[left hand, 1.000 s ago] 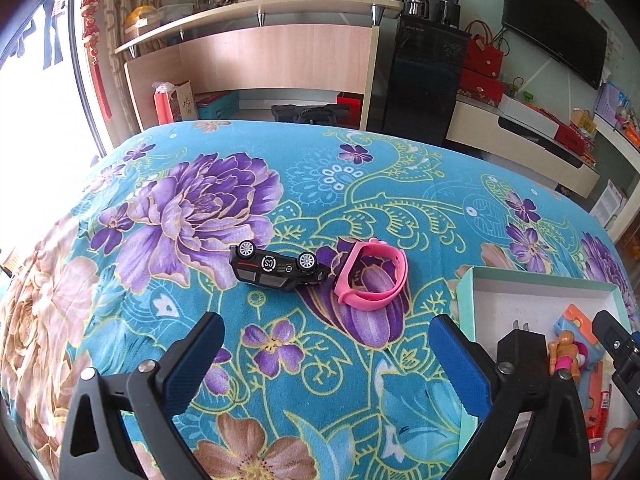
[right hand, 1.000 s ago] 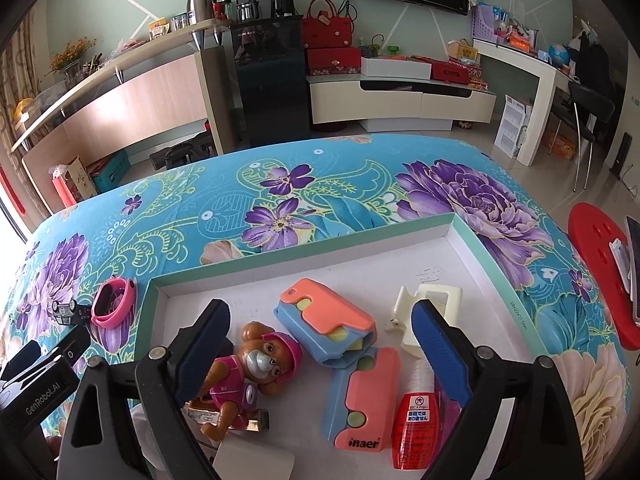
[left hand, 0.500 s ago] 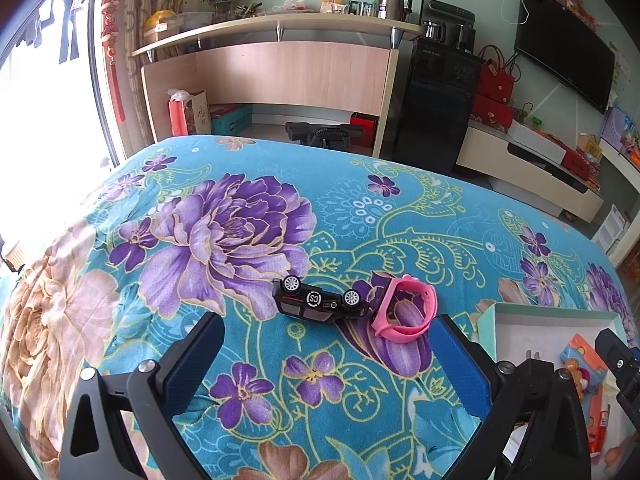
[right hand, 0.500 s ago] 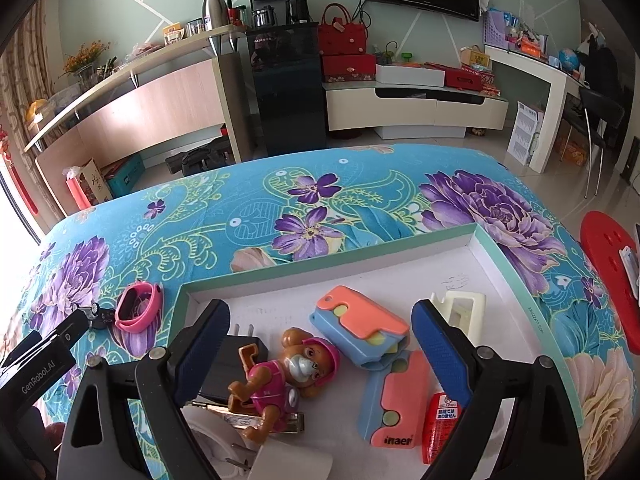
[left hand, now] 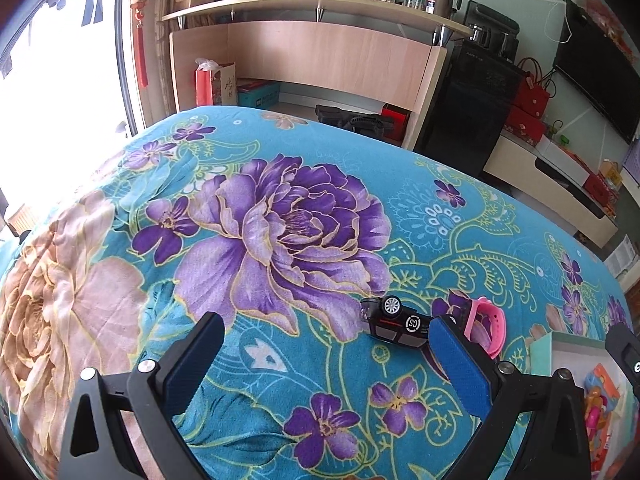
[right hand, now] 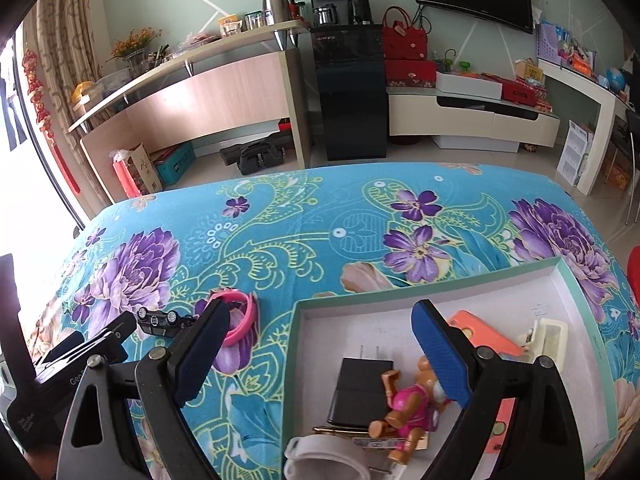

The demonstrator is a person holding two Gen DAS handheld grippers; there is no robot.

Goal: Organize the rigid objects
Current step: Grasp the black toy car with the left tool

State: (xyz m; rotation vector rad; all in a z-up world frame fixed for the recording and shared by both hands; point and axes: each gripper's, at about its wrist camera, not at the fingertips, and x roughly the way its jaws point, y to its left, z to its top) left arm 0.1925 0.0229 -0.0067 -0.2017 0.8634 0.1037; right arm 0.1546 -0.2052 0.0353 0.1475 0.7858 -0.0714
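A black toy car (left hand: 396,322) lies upside down on the floral cloth, and a pink wristband (left hand: 486,332) stands beside it on the right. My left gripper (left hand: 324,344) is open and empty, with its right finger just in front of the car and band. In the right wrist view the car (right hand: 160,320) and band (right hand: 240,316) lie left of the white tray (right hand: 448,286). My right gripper (right hand: 320,348) hangs open and empty over the tray's left edge. The tray holds a black plug adapter (right hand: 358,390), a dog figure in pink (right hand: 408,412), an orange-and-blue case (right hand: 486,338) and a cream clip (right hand: 550,340).
The teal floral cloth (left hand: 280,240) covers the whole table. Behind the table's far edge stand a wooden counter (right hand: 192,96), a black cabinet (right hand: 352,92) and a low TV stand (right hand: 472,120). A white band (right hand: 324,460) lies at the tray's near corner.
Both grippers have swung left across the table. The car and wristband slid rightward in the left wrist view, and the tray now shows only partly there. Both stayed open.
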